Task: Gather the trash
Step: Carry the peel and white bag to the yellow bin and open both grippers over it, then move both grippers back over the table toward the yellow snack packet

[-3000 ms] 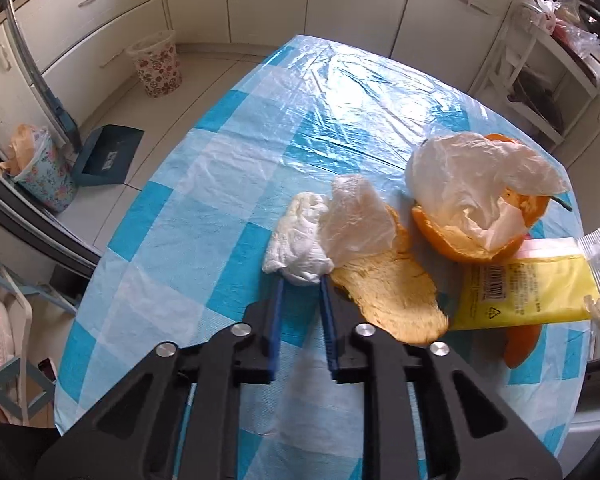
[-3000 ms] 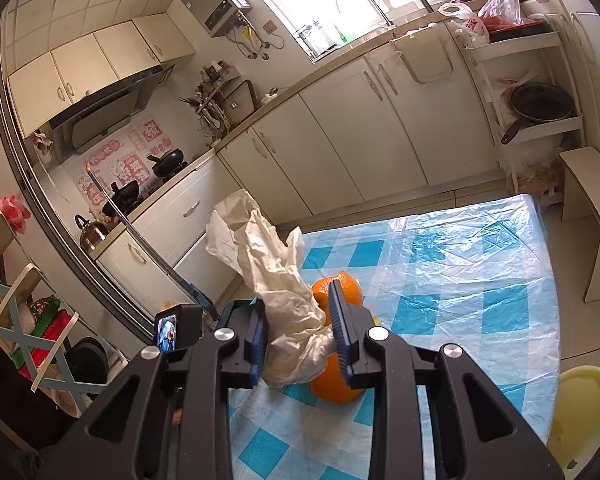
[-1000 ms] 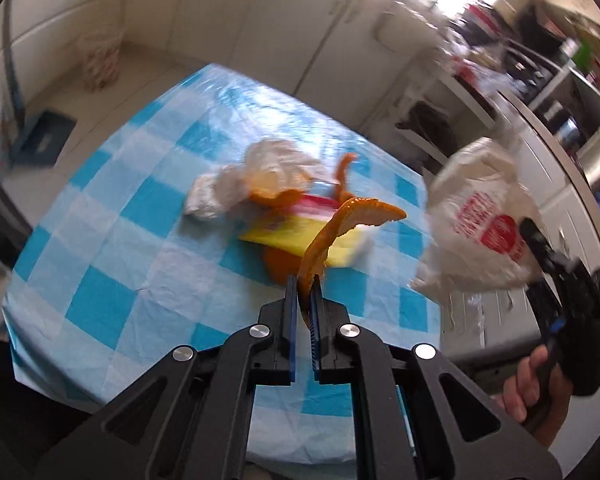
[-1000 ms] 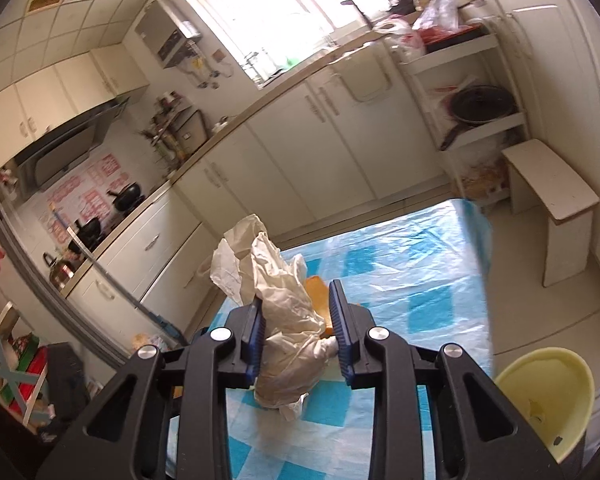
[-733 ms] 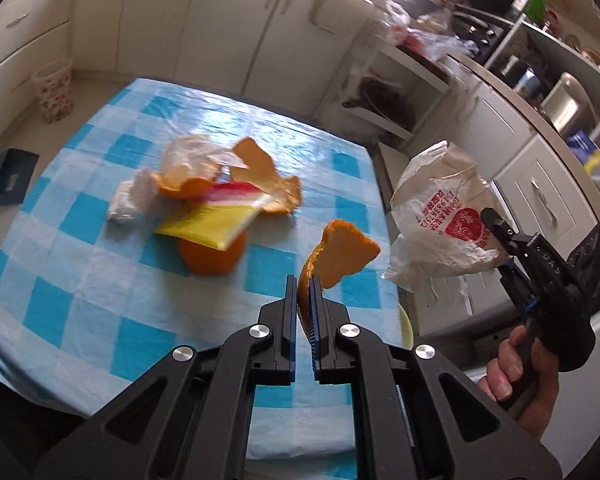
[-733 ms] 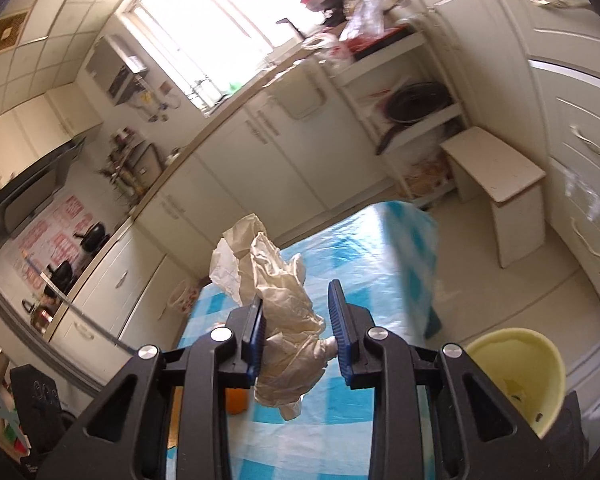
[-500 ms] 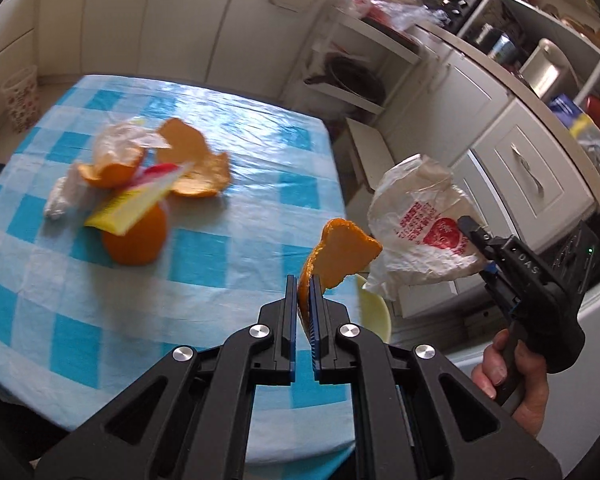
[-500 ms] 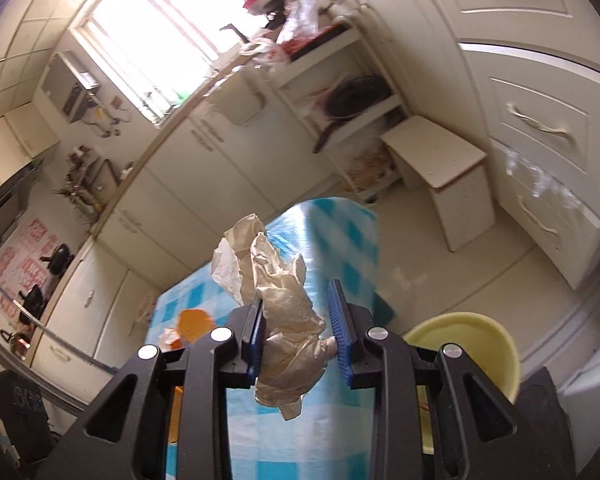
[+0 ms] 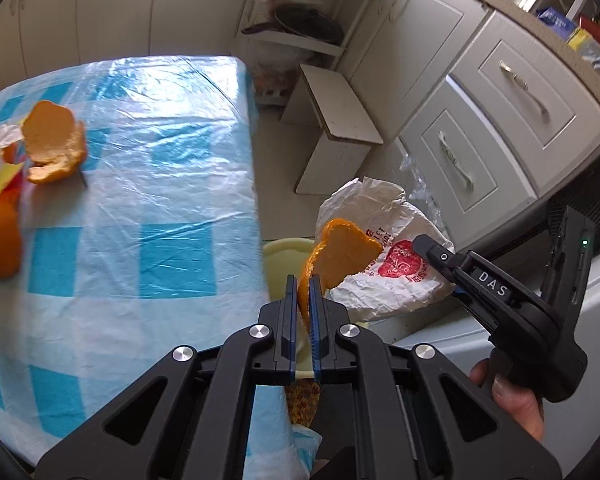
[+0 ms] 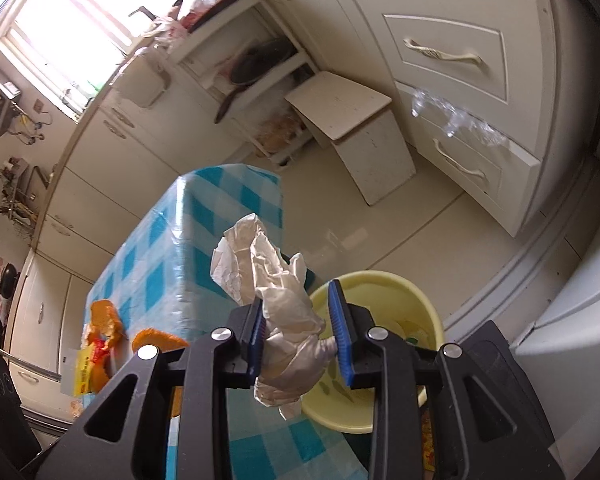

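So we have both tools loaded up and hanging off the edge of the table, right over the yellow bin on the floor. That's the whole reason they sit out here instead of over the checkered cloth: anything let go from this spot should fall into the bin and not back on the table.

Our left tool is clenched on a piece of orange peel, pinched by its lower end so the curled part sticks up past the fingertips. Our right tool is grasping a crumpled white plastic bag, wadded between the pads with the loose end flopping upward. From the left wrist view the bag has red print on it, and it hides most of the bin, so only a slice of yellow rim shows next to the table edge.

About the bin itself: the right wrist view looks down into it, and we think there are a few pale scraps at the bottom, but it's too small to say what they are.

Still on the table: a bigger orange peel, a yellow wrapper and more orange bits near the far left. Our guess is we're partway through, with another trip or two to go.
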A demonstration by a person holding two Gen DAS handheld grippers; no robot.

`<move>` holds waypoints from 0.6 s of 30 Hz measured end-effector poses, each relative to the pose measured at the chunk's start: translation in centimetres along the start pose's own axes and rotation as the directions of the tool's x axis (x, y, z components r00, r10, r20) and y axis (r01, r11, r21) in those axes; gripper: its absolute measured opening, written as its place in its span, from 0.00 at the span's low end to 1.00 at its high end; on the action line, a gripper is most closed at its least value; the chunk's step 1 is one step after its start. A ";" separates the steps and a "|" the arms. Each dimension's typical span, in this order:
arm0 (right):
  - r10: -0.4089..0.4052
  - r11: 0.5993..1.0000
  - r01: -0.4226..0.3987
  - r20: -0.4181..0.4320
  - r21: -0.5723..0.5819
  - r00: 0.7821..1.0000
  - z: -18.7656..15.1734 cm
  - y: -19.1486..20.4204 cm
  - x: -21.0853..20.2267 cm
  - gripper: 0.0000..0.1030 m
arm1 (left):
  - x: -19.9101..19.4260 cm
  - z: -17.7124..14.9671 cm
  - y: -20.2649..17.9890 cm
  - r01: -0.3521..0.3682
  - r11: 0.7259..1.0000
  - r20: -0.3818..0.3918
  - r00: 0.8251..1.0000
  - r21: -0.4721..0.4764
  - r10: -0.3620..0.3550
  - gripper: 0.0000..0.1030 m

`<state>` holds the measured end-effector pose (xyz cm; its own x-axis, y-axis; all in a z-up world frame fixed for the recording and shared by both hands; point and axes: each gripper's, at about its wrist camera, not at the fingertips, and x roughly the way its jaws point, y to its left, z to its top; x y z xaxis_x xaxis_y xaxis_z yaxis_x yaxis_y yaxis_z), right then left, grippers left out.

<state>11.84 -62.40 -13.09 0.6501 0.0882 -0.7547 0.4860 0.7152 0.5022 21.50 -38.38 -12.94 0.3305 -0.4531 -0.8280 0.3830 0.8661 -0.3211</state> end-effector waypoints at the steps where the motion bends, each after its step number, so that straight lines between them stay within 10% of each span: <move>1: -0.007 1.000 0.007 -0.011 0.007 1.000 0.0 -0.3 0.4 0.29 | 0.9 0.0 -0.2 -0.006 1.000 -0.013 1.000 0.002 0.006 0.05; 13: 0.028 0.989 -0.023 -0.033 0.149 0.999 0.8 -2.9 1.4 0.52 | 7.1 0.2 -2.2 -0.069 0.997 -0.123 0.990 0.046 0.075 0.06; 18: 0.081 0.984 -0.080 0.005 0.158 0.997 1.3 -2.1 0.4 0.57 | 7.6 0.1 -2.8 -0.094 0.993 -0.134 0.986 0.075 0.103 0.23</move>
<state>11.81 -64.72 -13.91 0.6899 0.1424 -0.7097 0.5182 0.5874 0.6217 23.00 -44.30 -18.32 0.2499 -0.3291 -0.9106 0.4141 0.8864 -0.2067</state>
